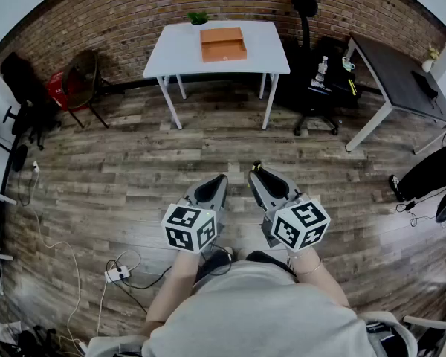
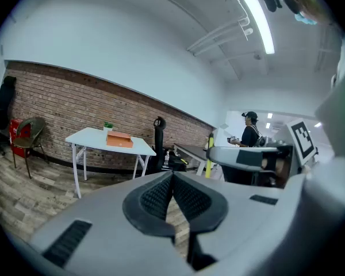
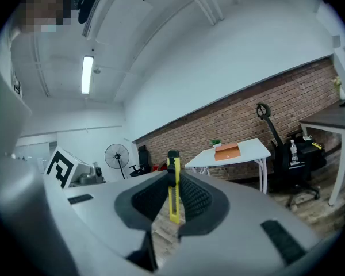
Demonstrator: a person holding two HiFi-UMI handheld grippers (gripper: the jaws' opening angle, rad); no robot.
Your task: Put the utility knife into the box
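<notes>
While both grippers hang low over the wooden floor (image 1: 134,169), well short of the white counter (image 1: 180,50), the utility knife (image 3: 174,192) sits clamped in the right gripper (image 3: 173,180). It stands upright in the right gripper view, its yellow body pinched between the ribbed black fingers (image 3: 198,197) and its dark tip poking up past them. From the head view, that right gripper (image 1: 257,172) points ahead toward the counter, and only a sliver of the knife shows at its nose. Beside it, the left gripper (image 1: 221,178) aims the same way, close to its partner but apart from it. Over in the left gripper view, its fingers (image 2: 155,197) are pressed together at the tips with nothing caught between them. Across the room, the orange box (image 1: 223,44) lies on the counter toward the back edge, near the brick wall (image 1: 97,13), and a green plant (image 1: 198,18) sits just behind it. Off to the right of the counter stands a black office chair (image 1: 316,95), and a dark desk (image 1: 401,76) lies further right.
</notes>
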